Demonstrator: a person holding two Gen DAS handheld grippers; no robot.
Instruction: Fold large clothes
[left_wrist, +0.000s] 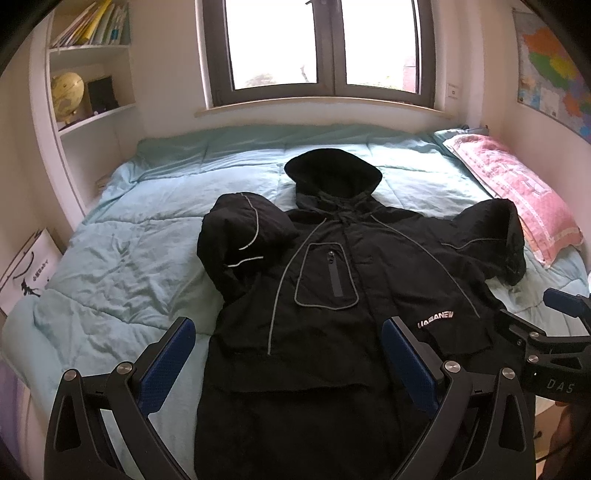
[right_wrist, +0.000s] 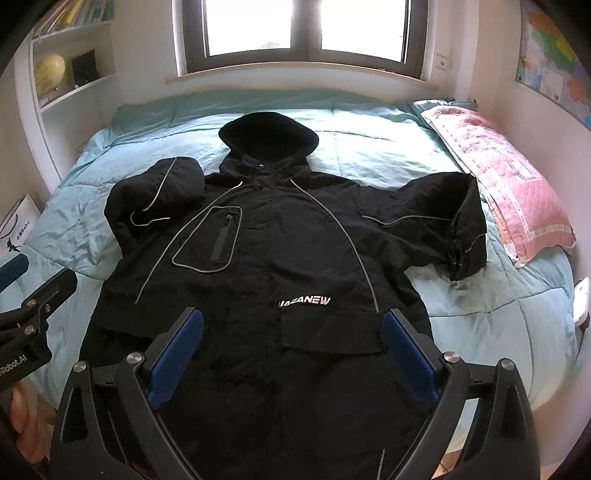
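Black jacket (right_wrist: 266, 258) flat on bed (right_wrist: 461, 295), beneath both wide-apart, empty hand-held grippers (left_wrist: 288, 350) (right_wrist: 293, 343).

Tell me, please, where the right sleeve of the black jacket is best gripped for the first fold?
Probably the cuff end of the right sleeve. It lies spread toward the pink pillow, bunched and raised off the quilt. Bring the open right hand-held gripper in from the pillow side.

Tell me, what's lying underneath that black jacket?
The black jacket lies spread on a light turquoise quilt that covers the bed. A pink pillow sits beside its sleeve, not under it. Whatever lies directly beneath the jacket's body is covered.
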